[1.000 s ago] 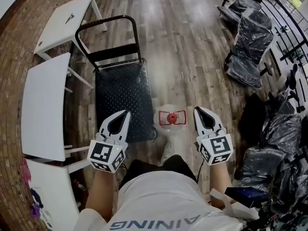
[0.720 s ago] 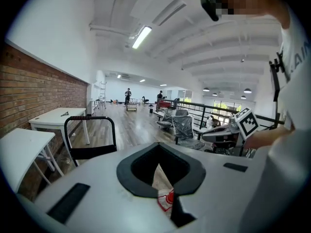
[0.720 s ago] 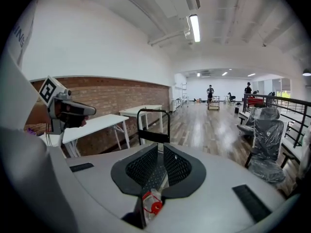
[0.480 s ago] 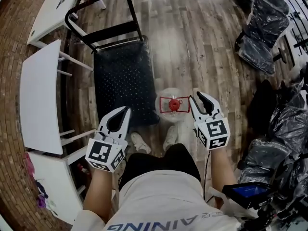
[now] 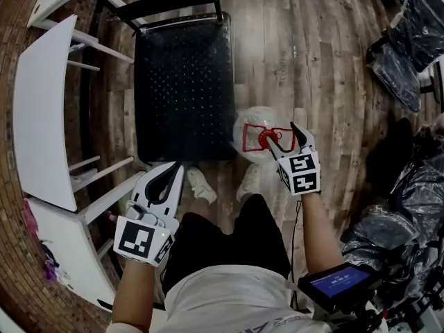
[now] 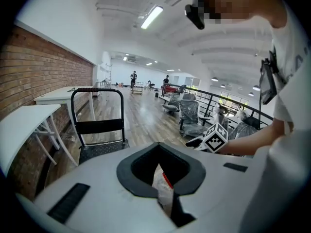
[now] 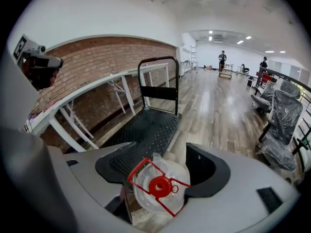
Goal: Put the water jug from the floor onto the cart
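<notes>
The water jug [image 5: 248, 148], a rounded clear-plastic bottle with a red cap and a squared red handle frame, stands on the wood-plank floor [image 5: 312, 61], just beside the near right corner of the cart [image 5: 182, 82] with its black studded deck. The right gripper view shows the right tongs [image 5: 283, 136] opening, the jug's capped top between their jaws. The head view alone shows the left tongs [image 5: 173, 168], jaws together and empty, apart from the jug.

White tables [image 5: 41, 109] along brick wall [image 7: 97, 64] at left, wood plank floor [image 5: 312, 61], plastic-wrapped chairs [image 5: 402, 75] at right, lit blue screen [image 5: 337, 282] at lower right, ceiling strip lights [image 6: 153, 16] overhead.
</notes>
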Action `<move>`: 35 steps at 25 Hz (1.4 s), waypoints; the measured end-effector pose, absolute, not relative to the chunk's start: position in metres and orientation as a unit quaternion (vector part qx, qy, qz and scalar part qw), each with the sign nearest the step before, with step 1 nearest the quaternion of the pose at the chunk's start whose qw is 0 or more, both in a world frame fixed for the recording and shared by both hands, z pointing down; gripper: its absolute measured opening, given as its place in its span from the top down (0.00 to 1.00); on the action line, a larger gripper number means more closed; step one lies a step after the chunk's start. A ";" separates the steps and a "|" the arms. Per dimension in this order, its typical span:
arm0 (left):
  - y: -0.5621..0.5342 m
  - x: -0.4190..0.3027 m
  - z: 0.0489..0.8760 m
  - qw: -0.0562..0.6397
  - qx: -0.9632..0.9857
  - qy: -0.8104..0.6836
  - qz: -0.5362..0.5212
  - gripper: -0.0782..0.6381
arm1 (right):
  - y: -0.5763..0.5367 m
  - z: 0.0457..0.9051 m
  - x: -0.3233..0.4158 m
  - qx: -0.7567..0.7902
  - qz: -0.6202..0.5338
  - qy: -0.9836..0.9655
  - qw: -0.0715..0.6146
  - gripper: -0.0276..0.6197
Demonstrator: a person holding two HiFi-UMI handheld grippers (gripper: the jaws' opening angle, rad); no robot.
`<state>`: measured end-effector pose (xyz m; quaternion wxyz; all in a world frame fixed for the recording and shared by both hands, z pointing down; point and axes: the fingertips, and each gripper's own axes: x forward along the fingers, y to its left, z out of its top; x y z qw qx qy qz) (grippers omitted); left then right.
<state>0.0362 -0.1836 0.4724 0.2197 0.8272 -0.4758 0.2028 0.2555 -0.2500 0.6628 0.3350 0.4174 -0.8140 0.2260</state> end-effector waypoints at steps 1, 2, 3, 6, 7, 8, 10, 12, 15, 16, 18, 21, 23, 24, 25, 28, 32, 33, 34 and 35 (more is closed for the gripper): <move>-0.184 0.032 0.479 0.223 0.823 -0.481 0.203 0.89 | -0.250 0.675 0.253 0.414 0.229 -0.812 0.341 0.50; -0.185 0.028 0.485 0.226 0.819 -0.486 0.203 0.89 | -0.249 0.686 0.251 0.411 0.230 -0.811 0.347 0.49; -0.185 0.025 0.492 0.229 0.816 -0.490 0.204 0.89 | -0.248 0.697 0.249 0.407 0.231 -0.810 0.353 0.49; -0.183 0.018 0.513 0.236 0.808 -0.499 0.209 0.89 | -0.244 0.730 0.243 0.396 0.236 -0.809 0.365 0.48; -0.182 0.016 0.519 0.239 0.805 -0.501 0.211 0.89 | -0.242 0.739 0.242 0.394 0.241 -0.806 0.370 0.47; -0.180 0.014 0.525 0.242 0.802 -0.503 0.212 0.89 | -0.240 0.748 0.242 0.392 0.245 -0.803 0.376 0.46; -0.176 0.011 0.535 0.250 0.797 -0.506 0.215 0.89 | -0.237 0.766 0.244 0.388 0.253 -0.798 0.385 0.44; -0.172 0.009 0.542 0.254 0.794 -0.508 0.218 0.89 | -0.234 0.783 0.246 0.384 0.259 -0.794 0.394 0.42; -0.166 0.006 0.552 0.256 0.789 -0.512 0.224 0.89 | -0.227 0.810 0.250 0.379 0.264 -0.785 0.413 0.40; -0.165 0.006 0.554 0.259 0.787 -0.513 0.226 0.89 | -0.223 0.818 0.252 0.376 0.266 -0.782 0.420 0.40; -0.163 0.006 0.557 0.265 0.782 -0.517 0.225 0.89 | -0.217 0.831 0.254 0.369 0.264 -0.779 0.433 0.40; -0.163 0.007 0.558 0.270 0.777 -0.526 0.217 0.89 | -0.210 0.842 0.256 0.366 0.258 -0.775 0.447 0.40; -0.163 0.008 0.559 0.272 0.776 -0.527 0.215 0.89 | -0.206 0.847 0.257 0.368 0.257 -0.771 0.453 0.40; -0.163 0.009 0.560 0.273 0.776 -0.526 0.215 0.89 | -0.206 0.848 0.257 0.369 0.257 -0.769 0.454 0.40; -0.162 0.009 0.561 0.274 0.777 -0.525 0.215 0.89 | -0.205 0.850 0.256 0.370 0.258 -0.768 0.454 0.40; -0.160 0.008 0.563 0.279 0.776 -0.526 0.211 0.89 | -0.205 0.853 0.256 0.379 0.254 -0.766 0.453 0.40; -0.155 0.008 0.562 0.277 0.774 -0.529 0.209 0.89 | -0.203 0.852 0.256 0.389 0.242 -0.770 0.445 0.47; -0.154 0.008 0.561 0.277 0.774 -0.529 0.209 0.89 | -0.202 0.852 0.257 0.391 0.241 -0.769 0.445 0.47; -0.155 0.007 0.561 0.276 0.774 -0.530 0.208 0.89 | -0.202 0.852 0.258 0.394 0.241 -0.767 0.446 0.47; -0.155 0.005 0.560 0.276 0.775 -0.530 0.206 0.89 | -0.203 0.852 0.259 0.398 0.242 -0.763 0.447 0.47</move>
